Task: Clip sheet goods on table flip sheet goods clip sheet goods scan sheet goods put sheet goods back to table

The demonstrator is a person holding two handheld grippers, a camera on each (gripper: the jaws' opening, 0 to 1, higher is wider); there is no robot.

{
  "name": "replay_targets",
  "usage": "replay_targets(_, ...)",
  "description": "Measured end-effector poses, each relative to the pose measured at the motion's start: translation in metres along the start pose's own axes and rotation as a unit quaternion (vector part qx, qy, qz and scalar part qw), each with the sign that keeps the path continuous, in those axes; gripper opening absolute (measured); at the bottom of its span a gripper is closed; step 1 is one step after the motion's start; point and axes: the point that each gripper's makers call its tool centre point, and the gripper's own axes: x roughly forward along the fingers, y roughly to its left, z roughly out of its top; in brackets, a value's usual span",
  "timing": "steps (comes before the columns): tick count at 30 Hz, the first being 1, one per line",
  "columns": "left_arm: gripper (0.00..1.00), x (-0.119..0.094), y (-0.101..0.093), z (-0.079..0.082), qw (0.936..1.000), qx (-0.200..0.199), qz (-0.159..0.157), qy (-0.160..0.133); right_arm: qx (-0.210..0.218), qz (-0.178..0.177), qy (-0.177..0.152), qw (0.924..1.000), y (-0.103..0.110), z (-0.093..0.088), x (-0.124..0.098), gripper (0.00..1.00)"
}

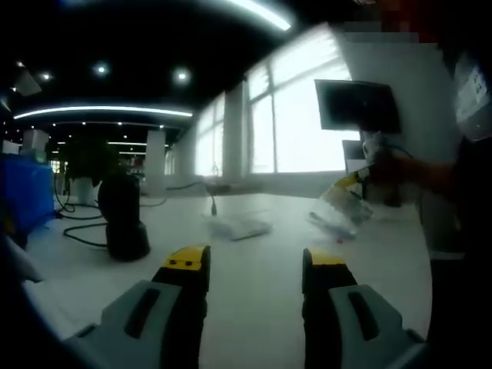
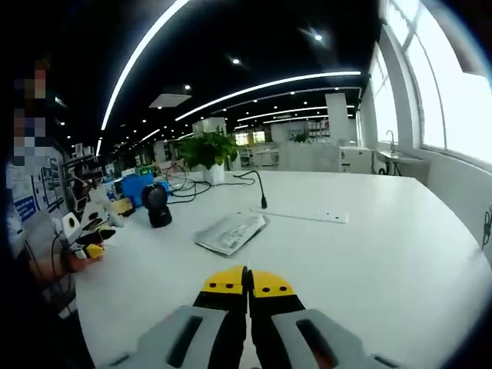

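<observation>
scanner [image 1: 123,219] left on white table [image 1: 261,292] | sheet goods [image 1: 240,226] flat mid-table, thin, light, floppy, likely slick; pinch a free edge | left gripper [image 1: 256,265] jaws apart, empty | right gripper [image 1: 350,183] jaws together, crinkly clear packet [image 1: 342,214] hanging from it, near table's right edge

White table [image 2: 369,254] bearing sheet goods [image 2: 231,232], scanner [image 2: 157,205].

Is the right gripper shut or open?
Shut: in the right gripper view the yellow-tipped jaws of the right gripper meet with no gap.
</observation>
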Motion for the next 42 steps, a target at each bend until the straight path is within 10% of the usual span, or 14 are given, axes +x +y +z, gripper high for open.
replay_targets(42, 0.40, -0.003, -0.005, 0.005, 0.9997, 0.013, -0.014, -0.016, 0.012, 0.045, -0.057, 0.9973, 0.059, 0.067, -0.023, 0.00)
